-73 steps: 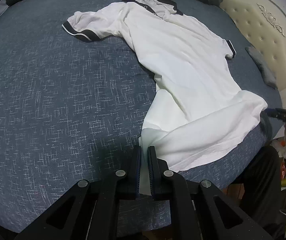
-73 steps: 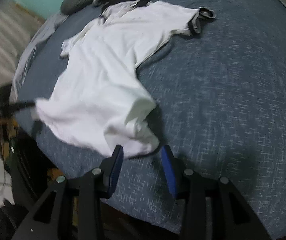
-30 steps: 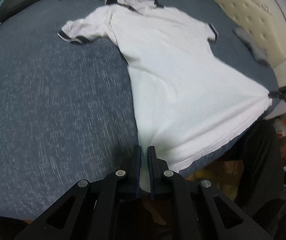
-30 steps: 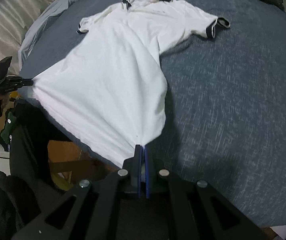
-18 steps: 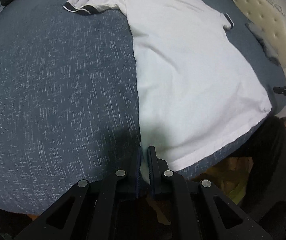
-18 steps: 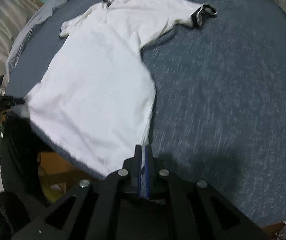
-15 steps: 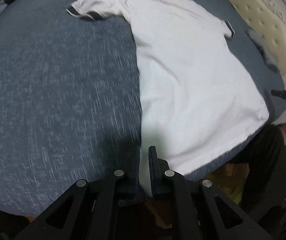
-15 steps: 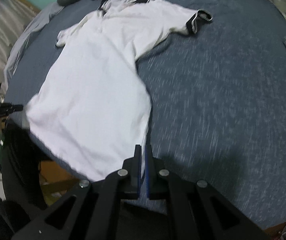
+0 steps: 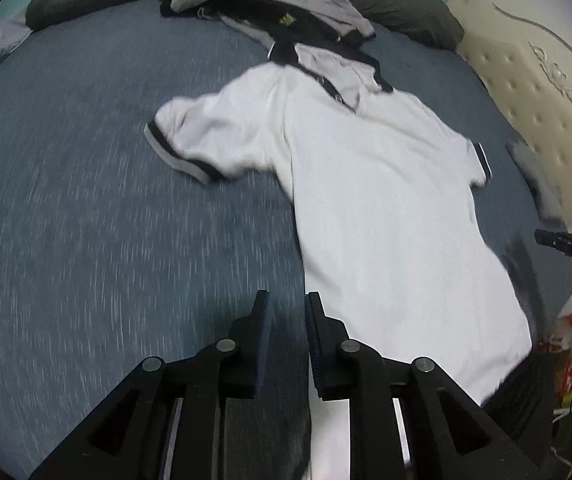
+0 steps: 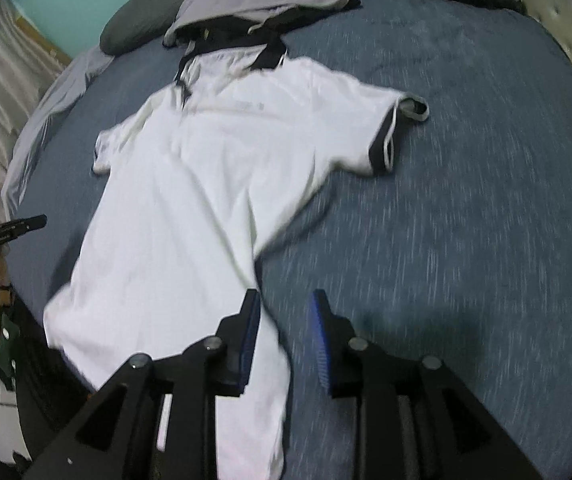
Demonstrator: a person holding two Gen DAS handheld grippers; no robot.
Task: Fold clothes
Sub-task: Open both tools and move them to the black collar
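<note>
A white polo shirt [image 9: 374, 200] with black collar and black sleeve bands lies spread flat on the blue bed, collar far, hem hanging over the near edge. It also shows in the right wrist view [image 10: 206, 200]. My left gripper [image 9: 288, 308] is open and empty, just above the hem's left corner. My right gripper [image 10: 284, 308] is open and empty, above the hem's right corner. Each gripper also shows at the edge of the other's view: the right one [image 9: 566, 240], the left one [image 10: 6, 228].
A grey and black garment pile [image 9: 270, 4] lies beyond the collar, with dark pillows [image 9: 402, 8] behind. A cream padded headboard [image 9: 526, 80] stands to the right. A small grey cloth [image 9: 534, 168] lies near the right edge. Blue bedcover [image 9: 86, 200] surrounds the shirt.
Both grippers have opened and let go of the shirt's hem corners. The shirt, pulled taut earlier, now rests flat on the bed. Both grippers have lifted and tilted up.
</note>
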